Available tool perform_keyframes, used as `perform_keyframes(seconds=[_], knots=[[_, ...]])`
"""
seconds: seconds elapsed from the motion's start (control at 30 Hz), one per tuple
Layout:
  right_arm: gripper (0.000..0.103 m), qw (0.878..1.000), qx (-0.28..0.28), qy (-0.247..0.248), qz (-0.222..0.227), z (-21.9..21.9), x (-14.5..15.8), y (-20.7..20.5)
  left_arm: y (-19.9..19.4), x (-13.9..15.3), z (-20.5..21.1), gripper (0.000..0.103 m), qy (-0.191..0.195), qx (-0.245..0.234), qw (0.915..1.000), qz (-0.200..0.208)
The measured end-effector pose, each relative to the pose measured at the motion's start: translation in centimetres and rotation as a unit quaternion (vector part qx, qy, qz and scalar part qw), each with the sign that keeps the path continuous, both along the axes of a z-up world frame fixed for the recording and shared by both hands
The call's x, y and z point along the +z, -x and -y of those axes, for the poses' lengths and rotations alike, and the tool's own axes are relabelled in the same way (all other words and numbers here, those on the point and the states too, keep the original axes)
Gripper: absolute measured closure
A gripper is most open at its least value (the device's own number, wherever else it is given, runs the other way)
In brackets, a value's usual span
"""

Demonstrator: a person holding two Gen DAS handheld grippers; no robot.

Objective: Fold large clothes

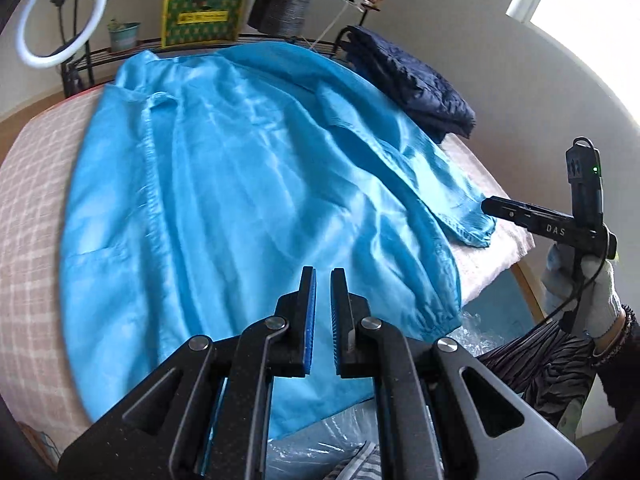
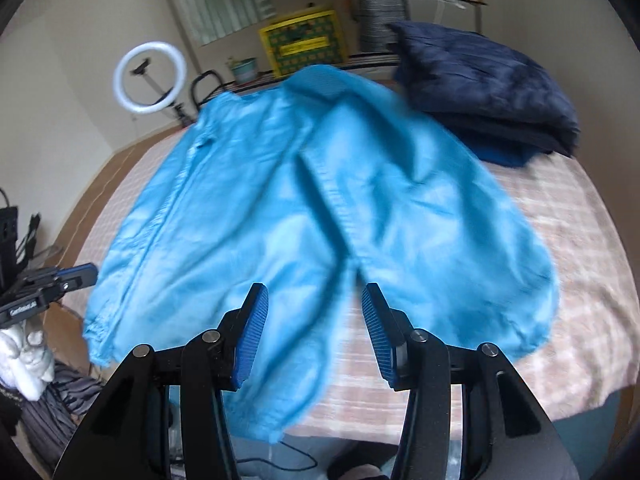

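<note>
"DAS" on right tongs (image 1: pixel 486 205)

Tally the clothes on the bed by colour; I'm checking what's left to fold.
Light blue: 1, the jacket, spread flat.
Navy: 1, the folded pile; how many pieces it holds I can't tell.
Total: 2

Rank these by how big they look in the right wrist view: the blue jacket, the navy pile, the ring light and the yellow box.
1. Blue jacket, by far the largest.
2. Navy pile.
3. Ring light and yellow box look alike; both stand farther back, so their true sizes stay unsure.
</note>
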State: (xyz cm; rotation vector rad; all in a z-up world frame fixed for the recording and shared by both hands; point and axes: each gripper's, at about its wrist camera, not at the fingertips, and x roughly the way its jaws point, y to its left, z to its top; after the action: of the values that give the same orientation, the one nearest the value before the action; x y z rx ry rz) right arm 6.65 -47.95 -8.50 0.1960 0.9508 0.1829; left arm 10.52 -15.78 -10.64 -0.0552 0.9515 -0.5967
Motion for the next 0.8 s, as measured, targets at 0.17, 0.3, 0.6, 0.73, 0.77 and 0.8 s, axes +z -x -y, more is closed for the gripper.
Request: perform_keyframes(seconds=[0.17,0.3,0.6,0.73,0.77,0.8], knots=[[0.055,0.993,-0.107,-0.045,-0.028,8.5,-1.1,0.6,-1.3,0.1,2.7,0.098,0.004,-0.024,0.9996,-0.011],[0.052,0.981,-0.173,-0.067,-0.055,13.8,-3.1,0.8,-2.3,0.0,4.2,0.098,-0.008,-0.037,0.9993,-0.006],[0.052,0.969,-0.213,-0.086,-0.093,17.4,-6.8,-0.7,-3.6,-1.4,4.2,0.098,-0.004,-0.025,0.9994,-0.022],[0.053,0.969,-0.208,-0.09,-0.1,17.2,-7.4,-1.5,-3.9,-1.6,3.5,0.098,-0.005,-0.016,0.9996,-0.025],[0.067,0.97,-0.204,-0.091,-0.1,17.1,-7.5,-1.7,-3.9,-1.6,3.2,0.098,-0.003,-0.013,0.9996,-0.025],[0.08,0.971,-0.195,-0.097,-0.101,16.8,-7.4,-1.9,-3.9,-1.6,3.1,0.098,-0.002,-0.011,0.9996,-0.025]])
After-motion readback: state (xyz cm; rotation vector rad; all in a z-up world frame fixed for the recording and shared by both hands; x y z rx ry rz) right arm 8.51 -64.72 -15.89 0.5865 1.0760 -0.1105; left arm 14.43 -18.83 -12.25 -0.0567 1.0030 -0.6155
